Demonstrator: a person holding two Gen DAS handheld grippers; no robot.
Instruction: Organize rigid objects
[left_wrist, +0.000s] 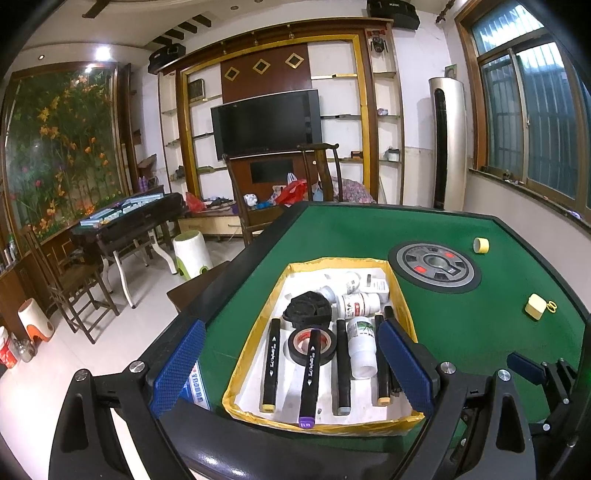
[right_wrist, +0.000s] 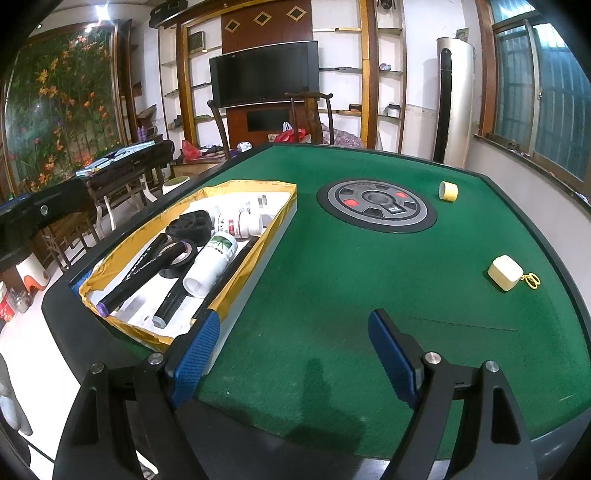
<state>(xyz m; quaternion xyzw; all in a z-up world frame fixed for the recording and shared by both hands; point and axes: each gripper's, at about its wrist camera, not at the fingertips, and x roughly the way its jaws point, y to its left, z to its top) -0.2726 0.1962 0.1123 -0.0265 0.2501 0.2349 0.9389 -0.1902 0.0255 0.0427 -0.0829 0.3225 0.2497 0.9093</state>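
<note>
**Mia:** What was the biggest thing there?

**Ben:** The green table (right_wrist: 332, 280). It had a raised dark rim, so things could not roll off.

**Mia:** And the next biggest?

**Ben:** The white tray (left_wrist: 255, 354) with yellow tape on its edge. It sat near the table's left side. Markers, white bottles and a black tape roll (left_wrist: 312, 345) lay inside, I think because they were already tidied.

**Mia:** What was left out?

**Ben:** A small cream box (right_wrist: 505, 273) and a yellow tape roll (right_wrist: 448, 191). Both sat far apart on the right, with lots of bare green around them.

**Mia:** Were the claws holding anything?

**Ben:** No. The left gripper (left_wrist: 291, 365) was wide open over the tray with nothing pinched. The right gripper (right_wrist: 291, 358) was wide open too, empty, just beside the tray's wall.
</note>
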